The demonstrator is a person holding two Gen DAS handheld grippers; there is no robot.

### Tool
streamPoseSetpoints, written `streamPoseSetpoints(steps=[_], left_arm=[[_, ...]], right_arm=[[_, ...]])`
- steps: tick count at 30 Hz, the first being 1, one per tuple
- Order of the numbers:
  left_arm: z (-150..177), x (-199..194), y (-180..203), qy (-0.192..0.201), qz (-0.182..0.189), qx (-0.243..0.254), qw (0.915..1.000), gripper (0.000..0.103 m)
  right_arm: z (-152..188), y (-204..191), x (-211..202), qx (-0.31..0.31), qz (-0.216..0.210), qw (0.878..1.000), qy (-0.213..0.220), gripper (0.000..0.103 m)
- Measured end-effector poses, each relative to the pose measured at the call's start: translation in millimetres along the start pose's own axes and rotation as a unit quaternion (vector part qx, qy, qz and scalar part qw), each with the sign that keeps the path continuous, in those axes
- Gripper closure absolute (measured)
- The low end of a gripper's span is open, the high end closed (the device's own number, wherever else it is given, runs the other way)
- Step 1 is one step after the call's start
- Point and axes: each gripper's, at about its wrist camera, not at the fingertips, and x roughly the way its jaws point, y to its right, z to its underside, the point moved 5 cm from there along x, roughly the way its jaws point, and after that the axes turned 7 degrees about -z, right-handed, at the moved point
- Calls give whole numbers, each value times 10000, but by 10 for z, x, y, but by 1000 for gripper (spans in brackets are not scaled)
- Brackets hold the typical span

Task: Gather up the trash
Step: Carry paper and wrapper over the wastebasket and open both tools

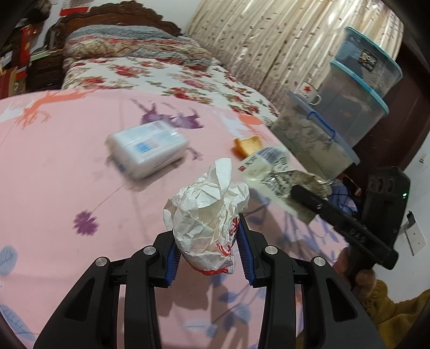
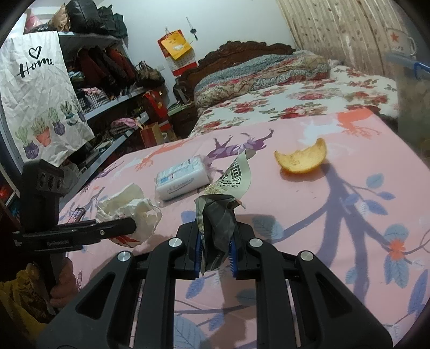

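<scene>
Pink bedding (image 1: 67, 166) printed with leaves and branches covers the near end of the bed, and we hold trash above it in both tools. Our left gripper (image 1: 207, 243) is clamped on a crumpled white paper wrapper (image 1: 207, 214) with red print, its blue pads pressing the bundle from both sides while the crushed top stands up past the fingertips. Our right gripper (image 2: 215, 241) is squeezed onto a torn grey snack packet (image 2: 217, 228), whose printed flap curls upward beyond the jaws; from the left wrist view the same packet (image 1: 271, 177) sticks out of the black finger to the right of the wrapper, close beside it but apart.

Lying on the bedding beyond the wrapper is a white pack of tissues (image 1: 147, 147) with blue print. To the right of it rests a curved piece of orange peel (image 2: 302, 158), open side up, well apart from the pack.

Farther back a floral quilt (image 1: 166, 77) runs to a carved wooden headboard (image 1: 121, 13). Stacked clear storage bins (image 1: 357, 102) with blue lids stand by the patterned curtain (image 1: 268, 40), with a white mug (image 1: 309, 94) on the lowest lid. Across the room, shelves (image 2: 113, 80) are crowded with clothes and bags, and a white "Home" tote bag (image 2: 40, 102) hangs at their front.
</scene>
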Motion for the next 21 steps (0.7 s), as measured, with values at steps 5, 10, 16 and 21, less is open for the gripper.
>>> streamPoseSetpoints(steps=[5,10,16,21], left_arm=[[-199,112,433,-146,297,392,9987,68],[-526,474,957,-425,659,735,9942,68],[-956,1227,2000,-827,1165,1400,9798,67],[-1219,2053,2974,-1347,1520,1742,9635,66]], right_arm=[[-87,182,-260,197,66,9993,311,85],[-250,588,-662,353,556,9949,758,85],[-399,1597,-1409,961,1712,9724,1258,85],[-457,2660,-1912,1833,2473,9421,1327,85]])
